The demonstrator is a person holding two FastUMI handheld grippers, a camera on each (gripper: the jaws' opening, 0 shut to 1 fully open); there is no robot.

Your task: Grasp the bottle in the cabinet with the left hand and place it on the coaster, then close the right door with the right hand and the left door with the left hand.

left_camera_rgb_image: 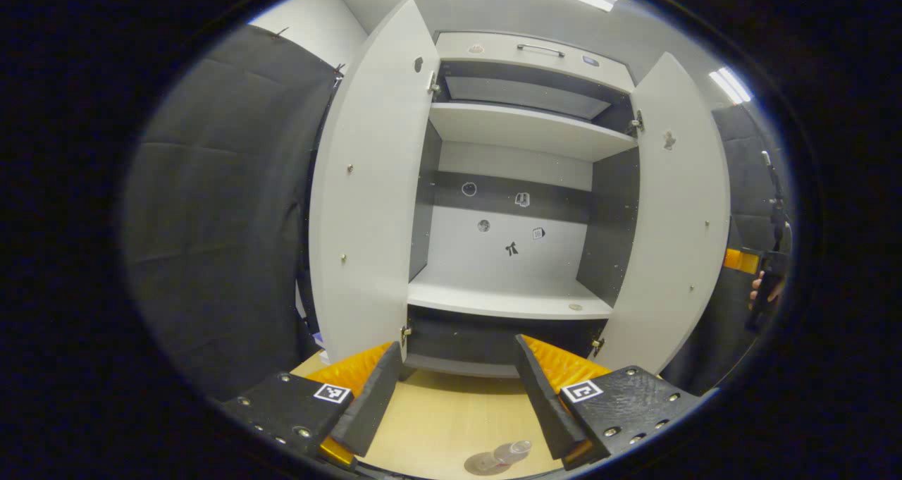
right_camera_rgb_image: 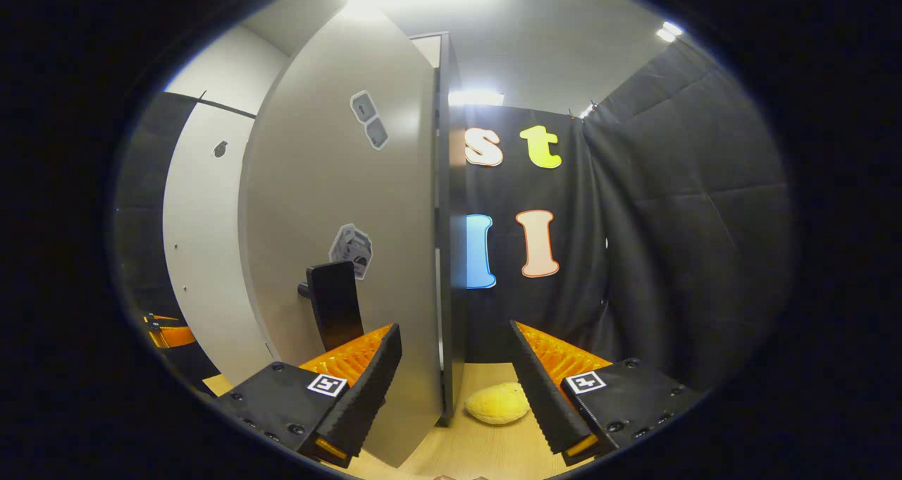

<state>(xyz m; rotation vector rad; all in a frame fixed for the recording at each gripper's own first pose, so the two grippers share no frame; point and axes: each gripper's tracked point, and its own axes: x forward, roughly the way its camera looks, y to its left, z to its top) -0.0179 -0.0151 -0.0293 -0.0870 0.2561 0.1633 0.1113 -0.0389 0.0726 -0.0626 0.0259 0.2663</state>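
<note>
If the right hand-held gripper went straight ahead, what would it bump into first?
Probably the edge of the open cabinet door, which stands between the open fingers of the right hand-held gripper. How near it is remains hard to judge.

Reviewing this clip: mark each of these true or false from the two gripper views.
1. Both cabinet doors, the left door and the right door, stand open. True.
2. The bottle is still on the cabinet shelf. False: it stands on the coaster on the table.
3. The left gripper holds the bottle. False: it is open.
4. The right gripper is open, straddling the door's edge. True.
</note>
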